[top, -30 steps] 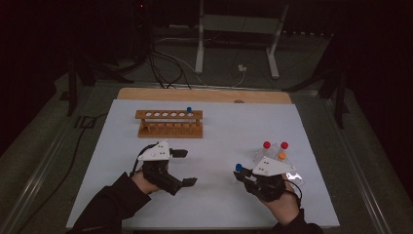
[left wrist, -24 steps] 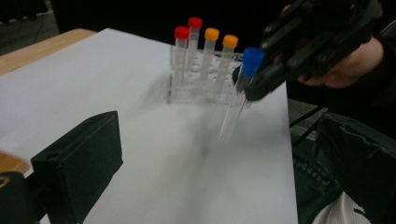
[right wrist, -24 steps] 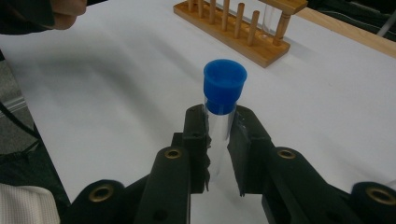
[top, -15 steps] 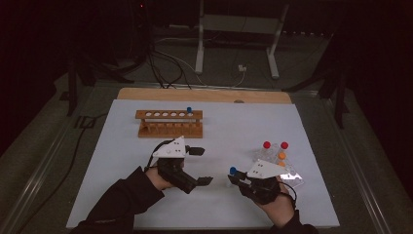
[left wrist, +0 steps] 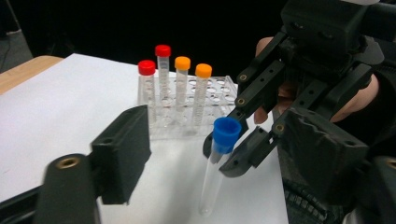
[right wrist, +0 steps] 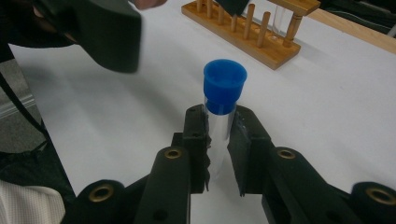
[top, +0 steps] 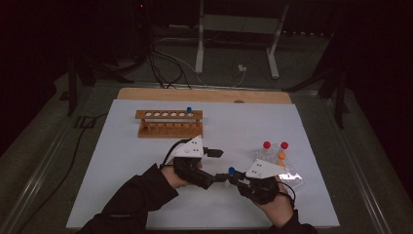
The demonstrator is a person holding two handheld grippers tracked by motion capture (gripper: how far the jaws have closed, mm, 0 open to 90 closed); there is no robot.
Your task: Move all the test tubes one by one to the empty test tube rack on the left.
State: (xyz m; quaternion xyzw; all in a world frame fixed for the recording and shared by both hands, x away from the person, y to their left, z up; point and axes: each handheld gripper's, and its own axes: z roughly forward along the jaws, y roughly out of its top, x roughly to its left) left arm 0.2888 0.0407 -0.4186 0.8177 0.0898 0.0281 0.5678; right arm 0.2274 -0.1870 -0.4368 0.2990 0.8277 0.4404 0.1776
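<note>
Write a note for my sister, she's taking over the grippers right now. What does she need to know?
Right gripper: shut on the blue-capped tube, held upright just below its cap.
Left gripper: open, jaws either side of that tube, not gripping it.
Wooden rack: one blue-capped tube already in its right end hole, other holes empty.
Clear rack: two red-capped and two orange-capped tubes standing in it.
Left to do, probably: hand the tube over or rack it, then the remaining four.

Bare white sheet (top: 146,165) left and front; wooden rack (top: 168,123) behind, clear tube rack (top: 278,163) at right.
</note>
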